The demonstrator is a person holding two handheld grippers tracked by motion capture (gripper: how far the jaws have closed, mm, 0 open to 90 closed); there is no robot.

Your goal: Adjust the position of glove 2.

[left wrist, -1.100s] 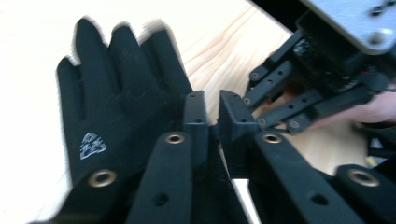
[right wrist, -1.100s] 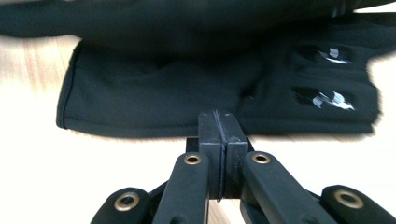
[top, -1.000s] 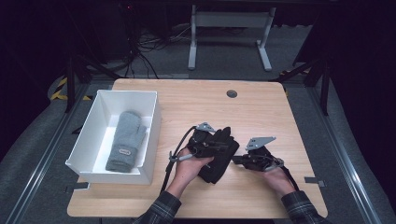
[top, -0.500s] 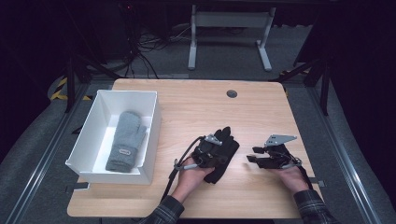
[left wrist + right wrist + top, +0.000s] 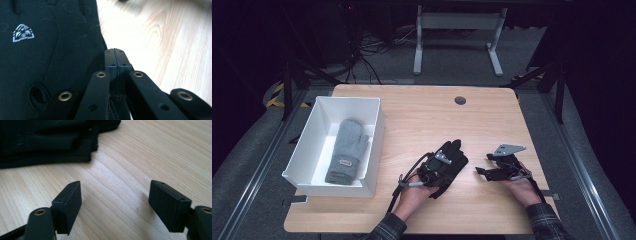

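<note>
Wooden table [image 5: 422, 115], pale, with a small dark round grommet [image 5: 460, 100] near the far edge. White box [image 5: 323, 107] along the left edge, reaching almost to the near-left corner; grey mitten [image 5: 346, 150] lying flat inside, cuff toward the near wall. Black glove [image 5: 451, 159] flat on the table right of centre, toward the near edge, its fingers aimed at the far-right corner; small silver emblem [image 5: 23, 32] on its back, seen up close in the left gripper view. Nothing between glove and box but bare wood.

Left gripper [image 5: 116, 56] over the glove's cuff end, jaws pressed flat together, tips at the glove's right-hand hem; seemingly pinching that hem, though fabric between the pads too dark to make out for certain. Left hand [image 5: 414, 192] behind it, coming from the near edge.

Right gripper [image 5: 115, 197] well open, jaws wide apart over bare wood, holding nothing, just off the glove's fingertips toward the right edge. Right hand [image 5: 518, 187] beneath it.
</note>
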